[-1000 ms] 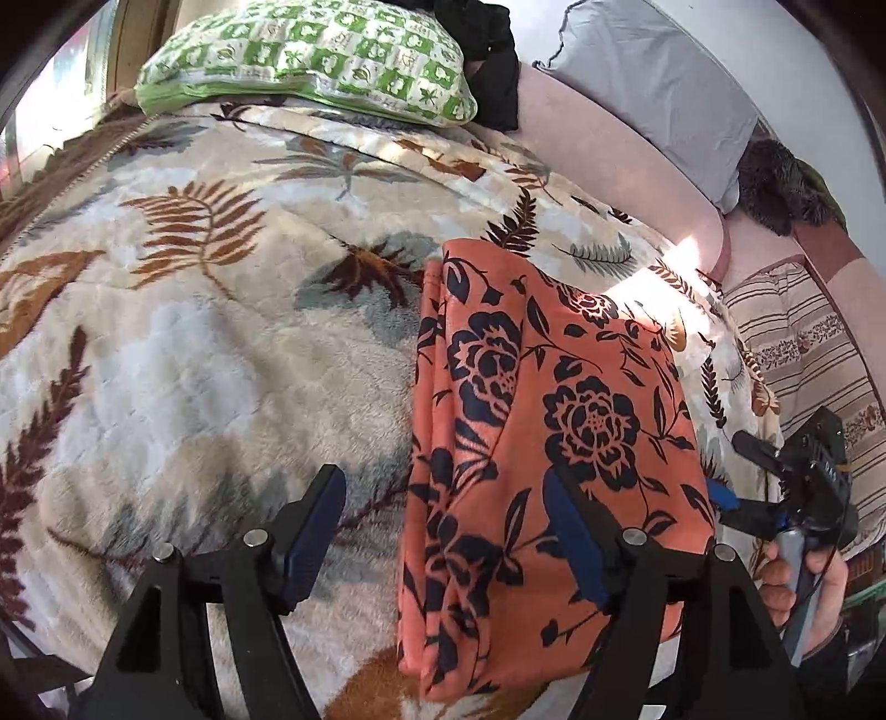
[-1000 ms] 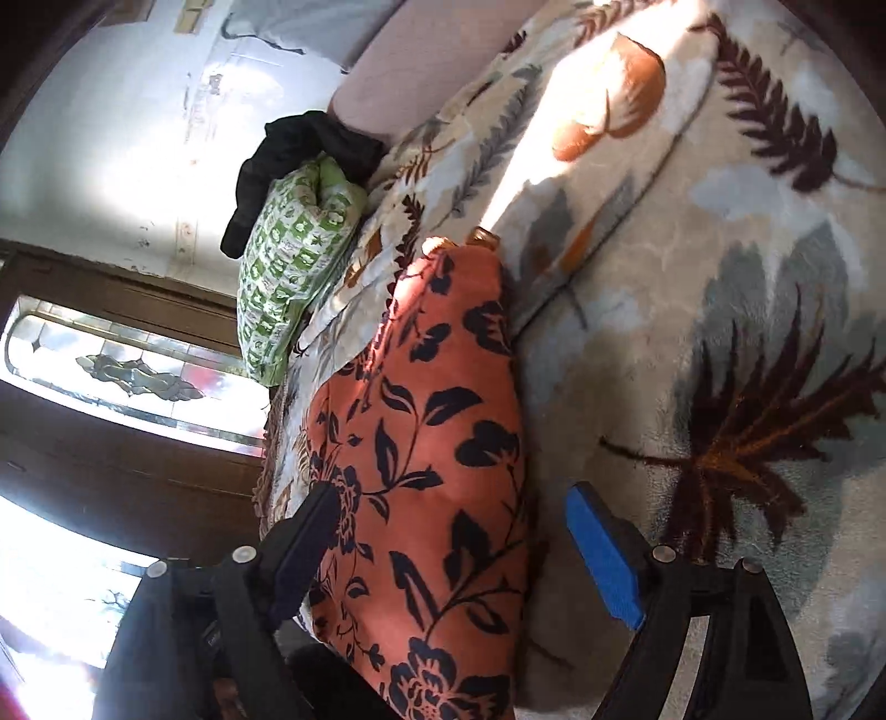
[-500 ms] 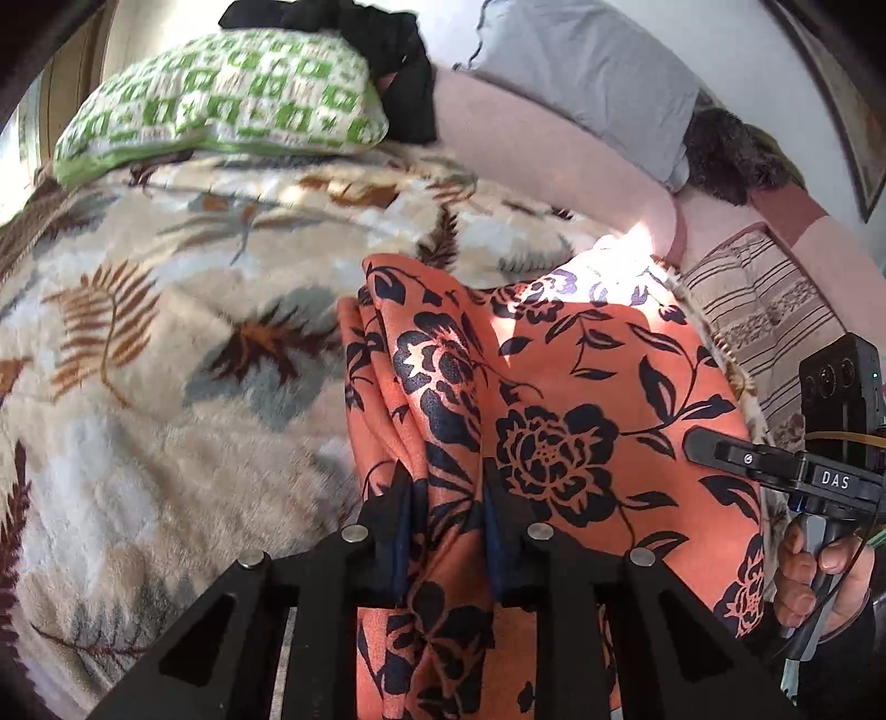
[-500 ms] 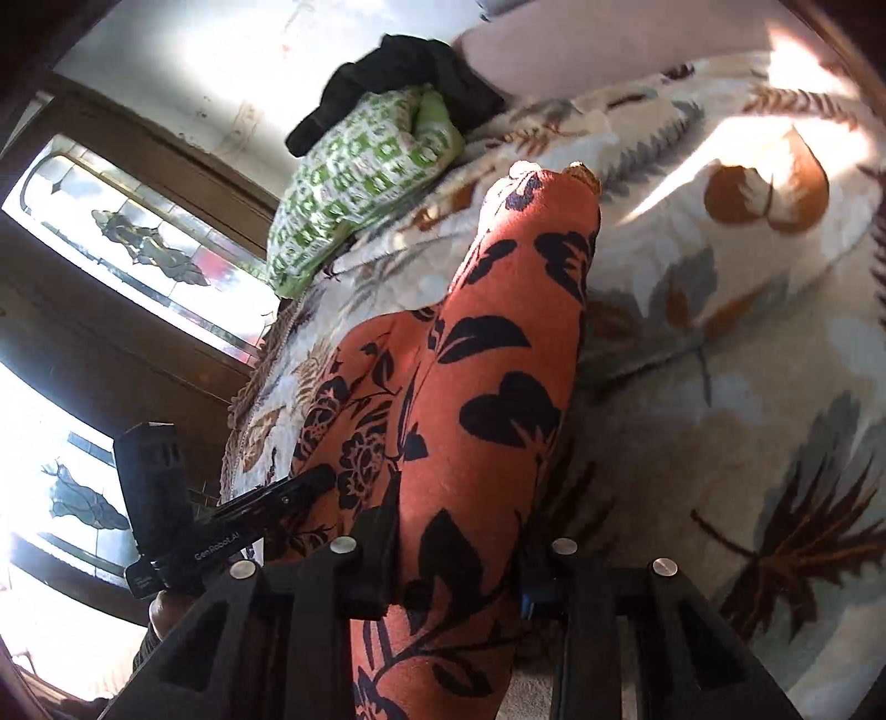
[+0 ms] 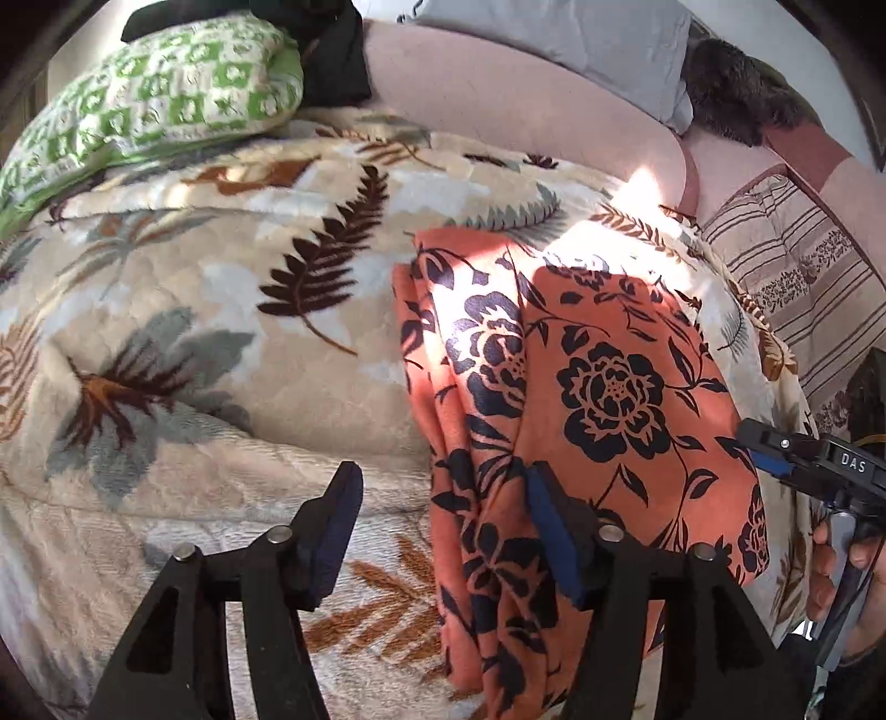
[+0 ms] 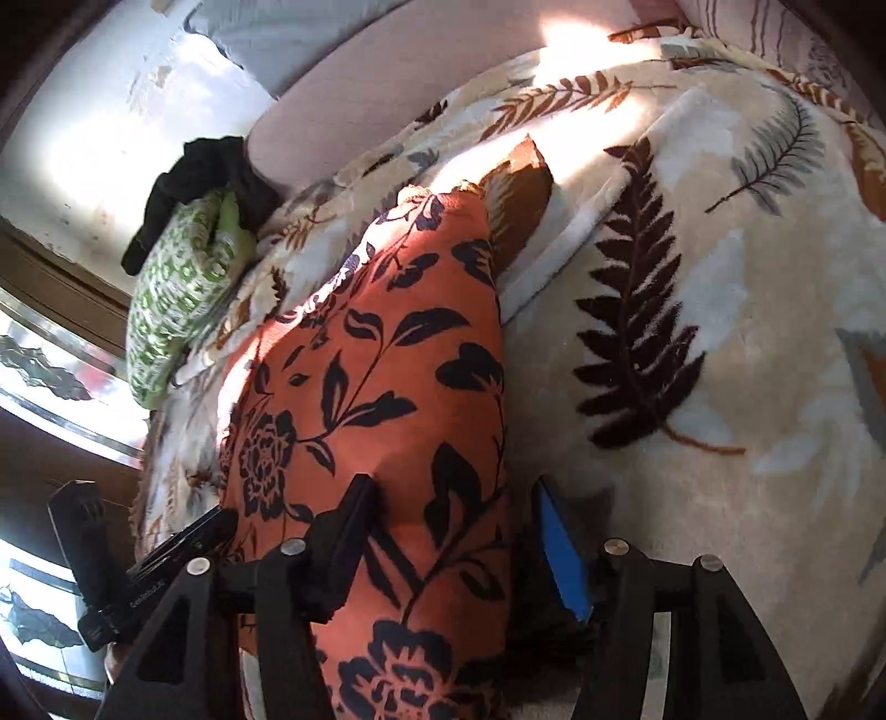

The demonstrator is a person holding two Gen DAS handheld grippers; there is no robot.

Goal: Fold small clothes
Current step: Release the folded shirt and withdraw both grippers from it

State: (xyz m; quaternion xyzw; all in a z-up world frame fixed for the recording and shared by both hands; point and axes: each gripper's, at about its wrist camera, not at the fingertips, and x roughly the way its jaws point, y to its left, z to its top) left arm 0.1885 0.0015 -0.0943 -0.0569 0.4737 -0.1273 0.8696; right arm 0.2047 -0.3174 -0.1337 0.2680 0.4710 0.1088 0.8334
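Note:
An orange garment with a dark floral print (image 5: 581,399) lies folded in layers on the leaf-patterned blanket (image 5: 221,332). My left gripper (image 5: 443,531) is open over the garment's near left edge, its right finger against the cloth. In the right wrist view the same garment (image 6: 376,399) runs away from me. My right gripper (image 6: 459,548) is open astride the garment's near end. The right gripper also shows in the left wrist view (image 5: 797,465) at the garment's right edge, and the left gripper shows in the right wrist view (image 6: 183,545).
A green checked pillow (image 5: 155,105) with dark clothes (image 5: 332,50) behind it lies at the bed's head. A grey pillow (image 5: 581,44) leans on the pink headboard (image 5: 498,105). A striped cushion (image 5: 792,266) lies at right. A window (image 6: 50,382) is at left.
Both grippers were shut on the garment half a second ago and have now opened, letting it go. The garment lies folded narrower than one second ago.

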